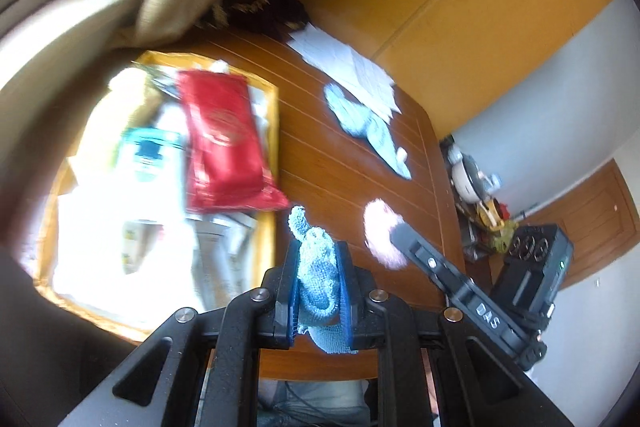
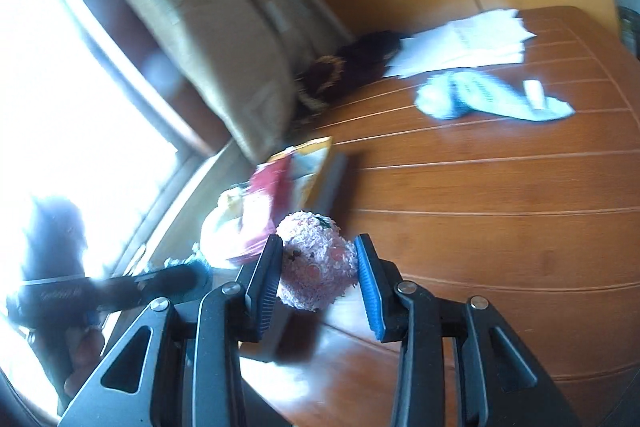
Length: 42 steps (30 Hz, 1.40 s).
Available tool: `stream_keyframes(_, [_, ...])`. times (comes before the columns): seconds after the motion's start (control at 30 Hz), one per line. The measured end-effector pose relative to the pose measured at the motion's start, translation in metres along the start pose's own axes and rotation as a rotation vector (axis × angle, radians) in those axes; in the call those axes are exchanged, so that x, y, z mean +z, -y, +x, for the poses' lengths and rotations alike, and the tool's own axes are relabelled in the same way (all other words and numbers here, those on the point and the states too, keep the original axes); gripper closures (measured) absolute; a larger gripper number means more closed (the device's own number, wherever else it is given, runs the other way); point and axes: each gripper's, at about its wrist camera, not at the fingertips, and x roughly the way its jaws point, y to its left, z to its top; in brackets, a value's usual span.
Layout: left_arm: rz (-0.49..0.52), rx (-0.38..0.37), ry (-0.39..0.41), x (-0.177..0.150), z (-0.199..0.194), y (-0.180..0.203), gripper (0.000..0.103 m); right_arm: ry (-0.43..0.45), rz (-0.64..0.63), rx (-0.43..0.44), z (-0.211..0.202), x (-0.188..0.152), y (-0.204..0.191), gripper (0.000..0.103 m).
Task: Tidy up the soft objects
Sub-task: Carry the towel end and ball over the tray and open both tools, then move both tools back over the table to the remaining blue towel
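Observation:
My left gripper (image 1: 318, 247) is shut on a light blue knitted soft piece (image 1: 316, 279), held above the wooden table (image 1: 340, 187). My right gripper (image 2: 319, 241) is shut on a pink fluffy ball (image 2: 316, 267), also lifted off the table (image 2: 480, 227). In the left wrist view the right gripper (image 1: 394, 239) shows to the right with the pink ball (image 1: 378, 227). In the right wrist view the left gripper (image 2: 200, 271) shows blurred at the left. A second light blue knitted piece (image 1: 368, 127) (image 2: 480, 95) lies flat farther back on the table.
A yellow-rimmed tray (image 1: 274, 131) (image 2: 320, 151) holds a red packet (image 1: 224, 139) and other packets. White papers (image 1: 348, 67) (image 2: 460, 39) and a dark furry thing (image 1: 256, 3) (image 2: 352, 67) lie at the table's far end. A beige curtain (image 2: 208, 27) hangs beside the table.

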Motion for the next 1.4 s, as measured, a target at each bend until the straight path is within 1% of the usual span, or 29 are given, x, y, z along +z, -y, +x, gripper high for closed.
stream_keyframes(0.17, [-0.035,0.038,0.052,0.0,-0.027,-0.036,0.088,-0.052,-0.094,0.036,0.022,-0.012,-0.044,0.067])
stream_keyframes(0.3, [-0.083,0.054,0.055,0.0,-0.032,-0.065,0.088,-0.099,-0.139,0.046,0.042,-0.02,-0.065,0.067])
stream_keyframes(0.37, [-0.095,0.056,0.05,0.0,-0.031,-0.074,0.088,-0.118,-0.16,0.031,0.052,-0.022,-0.073,0.067])
stream_keyframes(0.43, [-0.097,0.061,0.042,0.001,-0.029,-0.078,0.088,-0.134,-0.17,0.025,0.062,-0.025,-0.077,0.067])
stream_keyframes(0.6, [-0.054,0.096,0.049,0.006,-0.026,-0.08,0.088,-0.16,-0.167,0.025,0.079,-0.031,-0.081,0.067])
stream_keyframes(0.7, [-0.042,0.114,0.028,0.006,-0.013,-0.085,0.088,-0.188,-0.173,-0.009,0.097,-0.037,-0.081,0.067])
stream_keyframes(0.77, [-0.036,0.141,0.008,0.006,-0.002,-0.088,0.088,-0.2,-0.183,-0.023,0.104,-0.043,-0.082,0.067])
stream_keyframes(0.83, [-0.023,0.19,0.014,0.005,0.007,-0.09,0.087,-0.18,-0.229,-0.054,0.104,-0.047,-0.089,0.066])
stream_keyframes(0.87, [-0.028,0.197,0.014,0.004,0.01,-0.093,0.087,-0.175,-0.255,-0.068,0.104,-0.049,-0.093,0.064])
stream_keyframes(0.9, [-0.039,0.187,0.016,0.004,0.011,-0.096,0.087,-0.174,-0.272,-0.08,0.105,-0.05,-0.096,0.063])
stream_keyframes(0.93, [-0.048,0.179,0.028,0.004,0.01,-0.098,0.085,-0.173,-0.282,-0.084,0.104,-0.051,-0.098,0.063])
stream_keyframes(1.0, [-0.053,0.177,0.047,0.003,0.007,-0.097,0.08,-0.172,-0.275,-0.06,0.1,-0.052,-0.096,0.056])
stream_keyframes(1.03, [-0.05,0.175,0.055,0.003,0.006,-0.095,0.074,-0.172,-0.262,-0.043,0.097,-0.051,-0.094,0.055])
stream_keyframes(1.07, [-0.044,0.176,0.062,0.003,0.004,-0.092,0.064,-0.17,-0.251,-0.029,0.094,-0.05,-0.092,0.055])
stream_keyframes(1.1, [-0.035,0.178,0.076,0.002,0.002,-0.088,0.058,-0.162,-0.239,-0.016,0.089,-0.049,-0.09,0.053])
stream_keyframes(1.13, [-0.022,0.185,0.097,0.002,-0.001,-0.083,0.046,-0.152,-0.231,-0.006,0.086,-0.047,-0.089,0.051])
stream_keyframes(1.17, [-0.006,0.203,0.125,0.002,-0.004,-0.077,0.038,-0.142,-0.225,0.004,0.08,-0.046,-0.088,0.047])
stream_keyframes(1.23, [0.019,0.247,0.17,0.001,-0.009,-0.067,0.035,-0.114,-0.219,0.037,0.069,-0.043,-0.087,0.046])
stream_keyframes(1.3, [0.041,0.276,0.198,0.001,-0.011,-0.058,0.034,-0.087,-0.214,0.086,0.06,-0.042,-0.087,0.039])
stream_keyframes(1.4, [0.072,0.342,0.243,-0.001,-0.014,-0.046,0.034,-0.061,-0.194,0.124,0.049,-0.04,-0.083,0.039])
